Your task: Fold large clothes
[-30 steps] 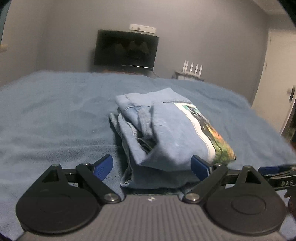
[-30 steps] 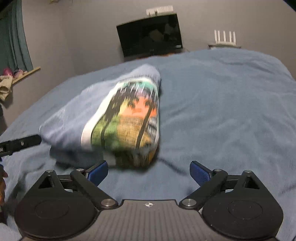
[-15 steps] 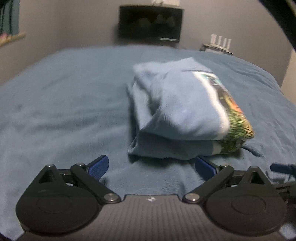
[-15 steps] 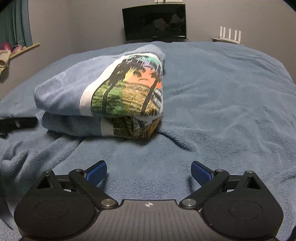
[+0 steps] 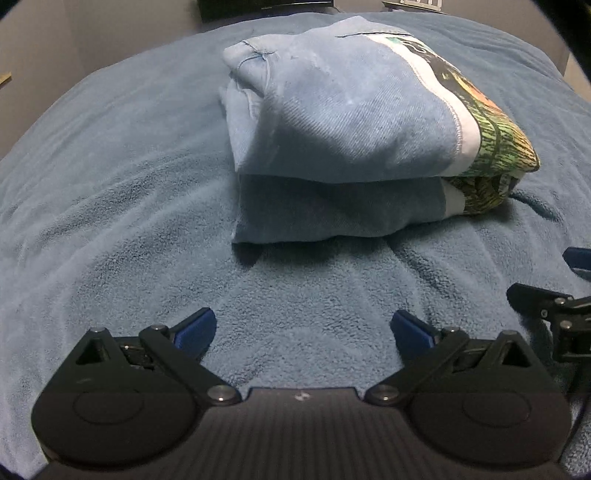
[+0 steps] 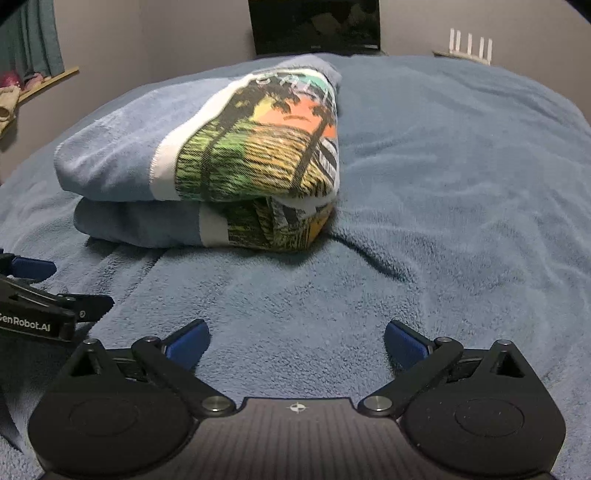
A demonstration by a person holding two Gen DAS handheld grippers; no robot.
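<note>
A light blue sweatshirt (image 5: 332, 122) with a palm-tree sunset print lies folded into a thick two-layer bundle on the blue bed blanket (image 5: 110, 184). In the right wrist view the bundle (image 6: 122, 158) shows its printed end. My left gripper (image 5: 303, 328) is open over bare blanket, a short way in front of the bundle's near edge. My right gripper (image 6: 295, 338) hovers in front of the printed end, its jaws opening with nothing between them. Each gripper appears at the edge of the other's view.
The fleece blanket (image 6: 461, 184) covers the whole bed. Behind it stand a dark TV (image 6: 314, 26) and a white router (image 6: 471, 42) against the grey wall. A teal curtain (image 6: 33, 40) and a shelf are at the far left.
The left jaws flanked the bundle's near edge; they have drawn back, tilted down and widened. The sweatshirt's top fold has settled and lies still. The right gripper has sunk slightly.
</note>
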